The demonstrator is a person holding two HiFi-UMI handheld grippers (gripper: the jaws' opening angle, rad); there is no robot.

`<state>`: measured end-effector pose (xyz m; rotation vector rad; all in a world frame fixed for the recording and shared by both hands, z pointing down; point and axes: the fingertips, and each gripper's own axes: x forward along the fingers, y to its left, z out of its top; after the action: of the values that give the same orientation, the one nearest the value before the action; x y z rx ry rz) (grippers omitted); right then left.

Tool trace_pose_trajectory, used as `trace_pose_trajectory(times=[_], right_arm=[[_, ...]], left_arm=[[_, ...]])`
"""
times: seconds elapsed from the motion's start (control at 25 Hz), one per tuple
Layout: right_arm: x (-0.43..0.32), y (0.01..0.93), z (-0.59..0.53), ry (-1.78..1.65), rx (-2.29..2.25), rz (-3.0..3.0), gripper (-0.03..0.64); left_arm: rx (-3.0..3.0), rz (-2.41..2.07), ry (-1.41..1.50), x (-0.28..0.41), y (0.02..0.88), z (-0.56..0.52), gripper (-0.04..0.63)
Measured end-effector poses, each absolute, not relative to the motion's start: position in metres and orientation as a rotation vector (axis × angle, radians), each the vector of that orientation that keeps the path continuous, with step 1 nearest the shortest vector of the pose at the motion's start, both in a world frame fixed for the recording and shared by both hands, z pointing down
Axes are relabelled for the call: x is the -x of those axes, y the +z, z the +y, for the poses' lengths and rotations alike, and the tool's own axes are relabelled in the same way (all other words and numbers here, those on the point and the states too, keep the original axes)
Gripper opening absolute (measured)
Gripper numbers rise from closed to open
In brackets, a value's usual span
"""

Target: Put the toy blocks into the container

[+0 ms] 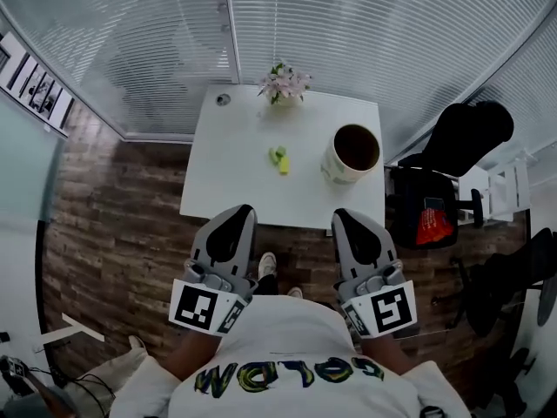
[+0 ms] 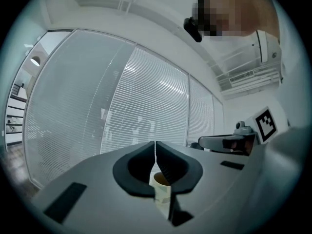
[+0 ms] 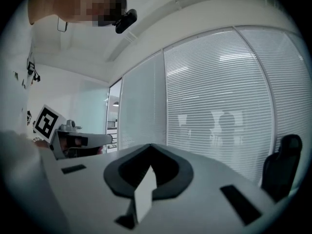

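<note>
On the white table (image 1: 228,179), a green and a yellow toy block (image 1: 279,158) lie together near the middle. The cream container (image 1: 352,153), dark inside, stands to their right. My left gripper (image 1: 246,209) and right gripper (image 1: 340,215) hover side by side short of the table's near edge, both shut and empty. In the left gripper view the jaws of the left gripper (image 2: 155,143) meet at the tip, and the container (image 2: 160,182) shows through the gap below them. The right gripper (image 3: 150,145) has its jaws touching too, with a sliver of white table behind.
A pot of pink flowers (image 1: 284,84) and a small round disc (image 1: 224,99) sit at the table's far edge. A black chair (image 1: 461,133) with a red item (image 1: 432,225) stands right of the table. Glass walls with blinds enclose the far side. The floor is wood.
</note>
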<state>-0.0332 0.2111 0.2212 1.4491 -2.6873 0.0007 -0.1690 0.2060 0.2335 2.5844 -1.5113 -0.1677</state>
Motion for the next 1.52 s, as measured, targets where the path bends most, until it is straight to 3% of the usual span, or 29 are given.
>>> trace_pose_trajectory(times=[0.32,0.8,1.52], right_arm=[[0.063,0.233,0.175,0.083,-1.487,-2.656,0.008],[0.044,0.237,0.131,0.067,-1.539,-2.617,0.008],[-0.082,0.232,0.020,0.050,-1.511,-2.651,0.008]], left_arm=[[-2.593,-1.438,-0.138,0.199,0.245,0.163,0.018],[-2.591,-1.394,-0.135,0.183,0.252,0.118,0.019],[-2.606,-1.406,-0.101,0.052,0.243,0.005,0.018]])
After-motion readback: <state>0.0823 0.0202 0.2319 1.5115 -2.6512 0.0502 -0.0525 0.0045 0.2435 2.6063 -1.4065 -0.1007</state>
